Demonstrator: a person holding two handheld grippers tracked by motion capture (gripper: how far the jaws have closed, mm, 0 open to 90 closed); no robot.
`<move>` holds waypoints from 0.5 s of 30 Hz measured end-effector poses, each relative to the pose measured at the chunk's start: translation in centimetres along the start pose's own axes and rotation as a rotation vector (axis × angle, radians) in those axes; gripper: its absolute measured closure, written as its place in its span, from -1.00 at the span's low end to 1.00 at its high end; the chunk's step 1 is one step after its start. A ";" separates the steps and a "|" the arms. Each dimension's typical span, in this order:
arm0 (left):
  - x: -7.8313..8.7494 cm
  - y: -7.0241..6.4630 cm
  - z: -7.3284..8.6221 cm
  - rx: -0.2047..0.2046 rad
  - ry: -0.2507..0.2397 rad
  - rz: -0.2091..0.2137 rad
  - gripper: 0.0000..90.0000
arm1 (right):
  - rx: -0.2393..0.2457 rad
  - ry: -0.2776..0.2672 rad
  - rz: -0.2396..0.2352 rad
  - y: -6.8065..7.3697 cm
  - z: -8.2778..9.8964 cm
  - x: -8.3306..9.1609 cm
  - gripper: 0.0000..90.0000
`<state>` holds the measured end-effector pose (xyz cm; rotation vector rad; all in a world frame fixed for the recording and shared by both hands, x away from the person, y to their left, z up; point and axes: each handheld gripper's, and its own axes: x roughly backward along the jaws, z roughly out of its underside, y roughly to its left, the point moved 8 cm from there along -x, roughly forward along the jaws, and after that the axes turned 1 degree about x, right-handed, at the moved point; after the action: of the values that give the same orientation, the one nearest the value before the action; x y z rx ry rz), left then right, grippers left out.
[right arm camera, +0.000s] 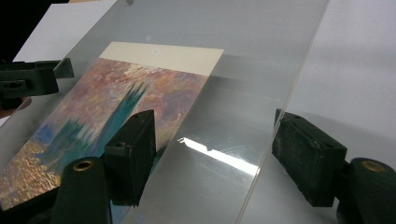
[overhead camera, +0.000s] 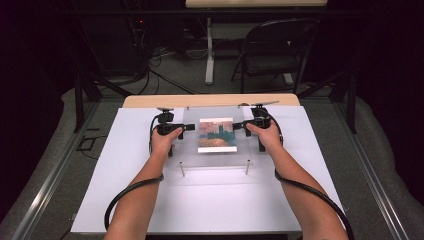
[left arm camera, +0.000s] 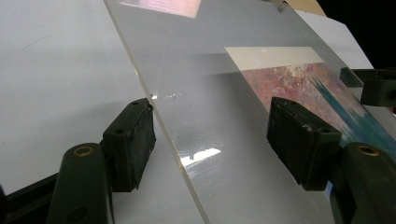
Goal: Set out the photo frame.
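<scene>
A clear acrylic sheet (overhead camera: 215, 159) lies over a colourful painted print (overhead camera: 217, 135) in the middle of the white board (overhead camera: 210, 200). My left gripper (overhead camera: 189, 127) is at the sheet's left edge and my right gripper (overhead camera: 239, 125) at its right edge. In the left gripper view the left gripper (left arm camera: 217, 142) is open, its jaws wide apart with the sheet's edge (left arm camera: 177, 154) between them. The right gripper (right arm camera: 217, 149) is likewise open astride the opposite edge (right arm camera: 275, 126), one jaw over the print (right arm camera: 116, 107). Neither pair of pads touches the sheet.
Two metal pins (overhead camera: 182, 169) (overhead camera: 247, 166) stand upright at the sheet's front corners. The white board rests on a wooden table (overhead camera: 210, 100). A black folding chair (overhead camera: 277, 50) and cables stand on the floor beyond. Gripper cables trail along both forearms.
</scene>
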<state>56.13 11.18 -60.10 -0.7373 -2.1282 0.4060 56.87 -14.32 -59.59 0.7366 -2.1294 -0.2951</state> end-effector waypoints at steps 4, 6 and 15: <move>0.1 -0.1 -0.1 -0.001 -0.014 0.002 -0.26 | 0.002 0.002 0.007 0.1 0.0 0.2 -0.33; 0.2 -0.2 -0.2 -0.003 -0.016 0.003 -0.25 | 0.006 -0.009 0.005 0.1 -0.1 0.3 -0.33; 1.1 -0.5 -0.8 -0.012 -0.075 0.014 -0.15 | 0.058 -0.055 0.002 0.8 -0.6 1.1 -0.33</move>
<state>56.08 11.55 -58.69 -0.7542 -2.1989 0.4349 56.46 -14.30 -58.16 0.7678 -2.1980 -0.2562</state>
